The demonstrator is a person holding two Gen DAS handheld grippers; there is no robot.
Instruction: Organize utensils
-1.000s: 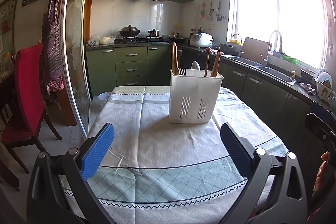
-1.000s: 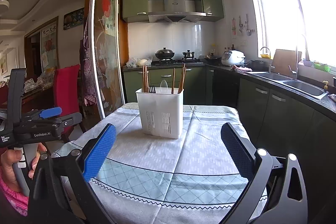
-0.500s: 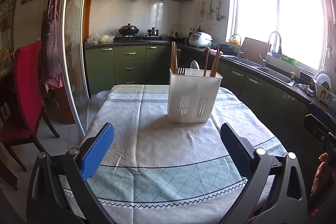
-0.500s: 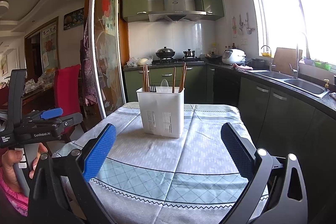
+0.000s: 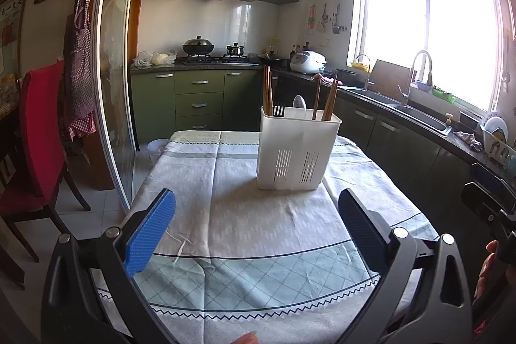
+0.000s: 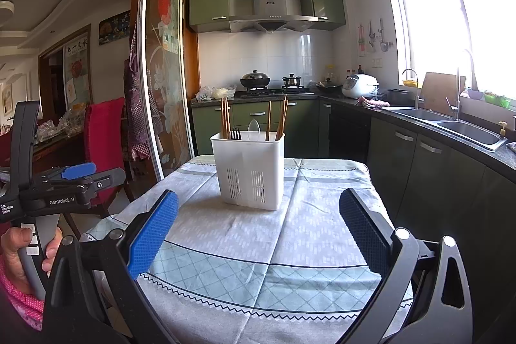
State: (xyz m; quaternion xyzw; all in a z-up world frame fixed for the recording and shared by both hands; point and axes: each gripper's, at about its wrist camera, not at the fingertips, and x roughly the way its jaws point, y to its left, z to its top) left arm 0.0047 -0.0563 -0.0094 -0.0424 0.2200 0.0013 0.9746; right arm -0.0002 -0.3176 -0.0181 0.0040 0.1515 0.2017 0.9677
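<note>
Both the left hand-held gripper point(image 5: 256, 228) and the right hand-held gripper point(image 6: 258, 228) hang released and empty over the near edge of the table point(image 5: 225, 221). The white utensil holder point(image 5: 296, 150) stands upright at 12 o'clock on the table, well apart from both. It holds chopsticks point(image 5: 267, 89), a fork point(image 5: 278, 111) and a spoon point(image 5: 299, 103).

Utensil holder point(image 5: 298, 150) stands on the table point(image 5: 225, 215) — chopsticks point(image 5: 267, 92), fork point(image 5: 278, 111) and spoon point(image 5: 299, 103) inside it.

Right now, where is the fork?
The fork stands in the white holder on the table, between the left chopsticks and the spoon.
</note>
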